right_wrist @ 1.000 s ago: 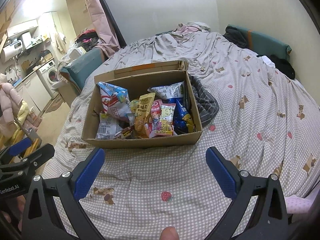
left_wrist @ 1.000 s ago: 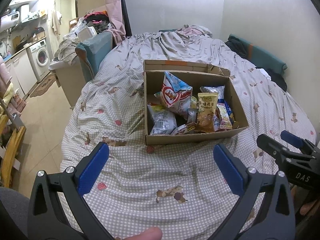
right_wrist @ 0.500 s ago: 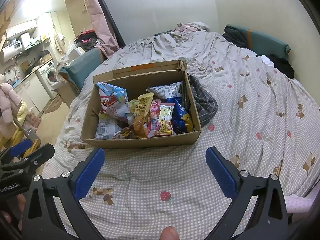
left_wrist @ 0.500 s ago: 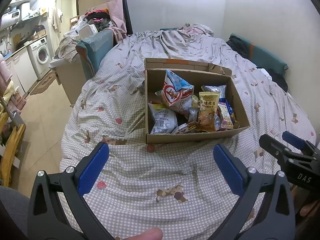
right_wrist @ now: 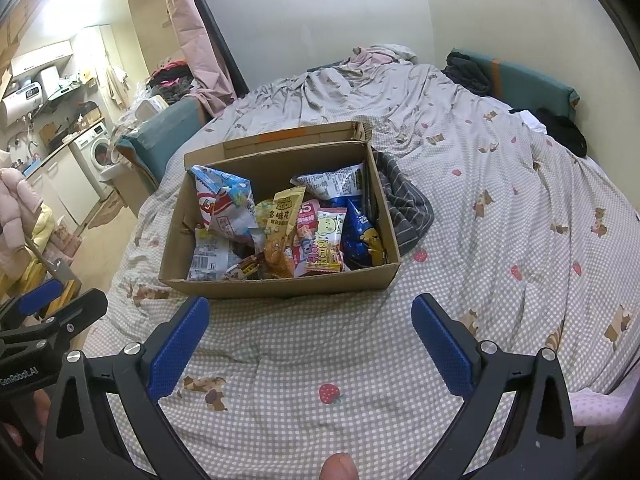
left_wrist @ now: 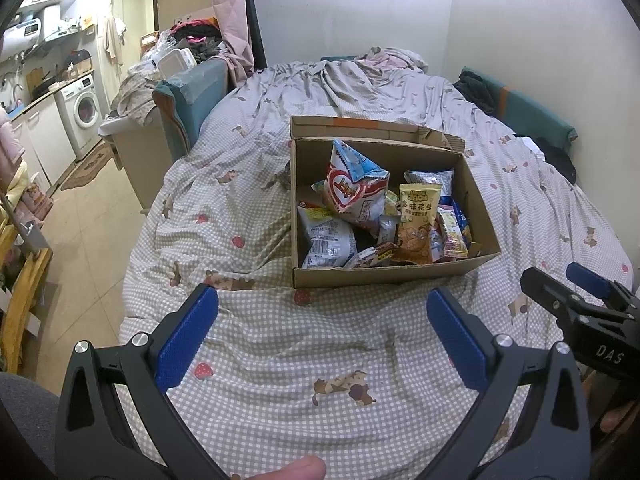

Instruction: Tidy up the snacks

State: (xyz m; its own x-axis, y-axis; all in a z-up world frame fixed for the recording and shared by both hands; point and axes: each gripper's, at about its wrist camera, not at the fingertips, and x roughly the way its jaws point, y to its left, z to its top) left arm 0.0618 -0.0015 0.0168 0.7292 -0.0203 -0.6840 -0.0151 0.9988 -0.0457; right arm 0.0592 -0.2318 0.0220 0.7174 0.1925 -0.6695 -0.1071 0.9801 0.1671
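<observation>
Open cardboard box (left_wrist: 384, 276) on the bed (left_wrist: 280, 344), crammed with mixed snack packets (right_wrist: 280, 232). Left hand-held gripper (left_wrist: 322, 336) and right hand-held gripper (right_wrist: 310, 344) both spread wide, empty.

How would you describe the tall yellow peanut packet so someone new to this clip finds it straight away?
On the checked bedspread sits an open cardboard box full of snack bags. Near its middle stands the yellow packet, between a big red-and-white bag and a pink packet. It alone is yellow-orange with a cartoon bear.
</observation>
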